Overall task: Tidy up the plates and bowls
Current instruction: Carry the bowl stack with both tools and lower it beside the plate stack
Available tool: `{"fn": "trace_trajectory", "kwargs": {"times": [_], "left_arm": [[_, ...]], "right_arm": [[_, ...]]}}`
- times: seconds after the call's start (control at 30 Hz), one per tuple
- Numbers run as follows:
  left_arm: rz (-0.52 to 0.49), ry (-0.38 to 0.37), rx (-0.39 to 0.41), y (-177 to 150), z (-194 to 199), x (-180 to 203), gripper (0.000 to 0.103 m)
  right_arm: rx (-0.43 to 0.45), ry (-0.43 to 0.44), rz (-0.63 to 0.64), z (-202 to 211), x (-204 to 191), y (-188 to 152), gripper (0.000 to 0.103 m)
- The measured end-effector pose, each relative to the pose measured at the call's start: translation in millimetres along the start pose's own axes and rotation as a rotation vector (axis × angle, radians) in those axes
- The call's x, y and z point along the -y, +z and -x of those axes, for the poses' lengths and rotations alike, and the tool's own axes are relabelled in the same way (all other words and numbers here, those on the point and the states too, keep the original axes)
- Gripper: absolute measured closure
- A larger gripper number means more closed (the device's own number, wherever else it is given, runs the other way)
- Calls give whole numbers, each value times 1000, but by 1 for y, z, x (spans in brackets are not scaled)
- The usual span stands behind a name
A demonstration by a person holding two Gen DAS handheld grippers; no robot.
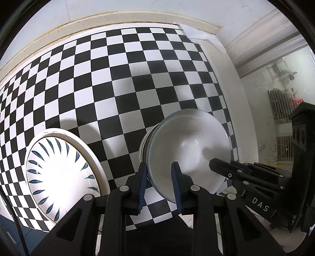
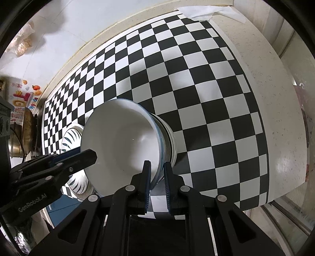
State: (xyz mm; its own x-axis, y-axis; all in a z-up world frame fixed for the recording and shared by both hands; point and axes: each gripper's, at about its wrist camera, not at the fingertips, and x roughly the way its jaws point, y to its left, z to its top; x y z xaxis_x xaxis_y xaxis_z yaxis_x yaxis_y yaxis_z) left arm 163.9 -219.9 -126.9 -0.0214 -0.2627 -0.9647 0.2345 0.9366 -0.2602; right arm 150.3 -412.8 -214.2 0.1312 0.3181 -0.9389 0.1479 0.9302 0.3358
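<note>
Two grippers clamp one white bowl (image 1: 189,149).

A pale speckled surface (image 2: 279,110) is carrying a black-and-white checkered mat (image 1: 122,82). A patterned plate (image 1: 59,173) is lying on the mat, beside stacked bowls (image 1: 189,149), near a crumpled white sheet (image 2: 198,13).

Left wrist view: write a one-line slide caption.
Both grippers, left and right, clamp a white bowl's rim above checkered cloth.

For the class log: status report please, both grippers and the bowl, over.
Left gripper and right gripper both shut on the white bowl rim, opposite sides. Bowl stacked on another. Patterned plate beside, apart. Nothing blocking.
</note>
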Motion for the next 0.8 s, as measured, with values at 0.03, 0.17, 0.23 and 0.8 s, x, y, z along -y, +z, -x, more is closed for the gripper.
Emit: {"fn": "trace_trajectory", "kwargs": {"times": [0.03,0.17,0.23,0.8], "left_arm": [[2,2,-2,0,-1,0,81],[2,10,-10,0,-5,0,81],[2,13,-15,1,-8,0,81],[12,27,-64,4,-18,-1,81]], "right_arm": [[-3,-1,0,-1,0,1,89],[-11,-6,6,-2,0,2,89],[-18,-6,8,-4,0,3,89],[-32,-18,14,-9,-2,6,88]]}}
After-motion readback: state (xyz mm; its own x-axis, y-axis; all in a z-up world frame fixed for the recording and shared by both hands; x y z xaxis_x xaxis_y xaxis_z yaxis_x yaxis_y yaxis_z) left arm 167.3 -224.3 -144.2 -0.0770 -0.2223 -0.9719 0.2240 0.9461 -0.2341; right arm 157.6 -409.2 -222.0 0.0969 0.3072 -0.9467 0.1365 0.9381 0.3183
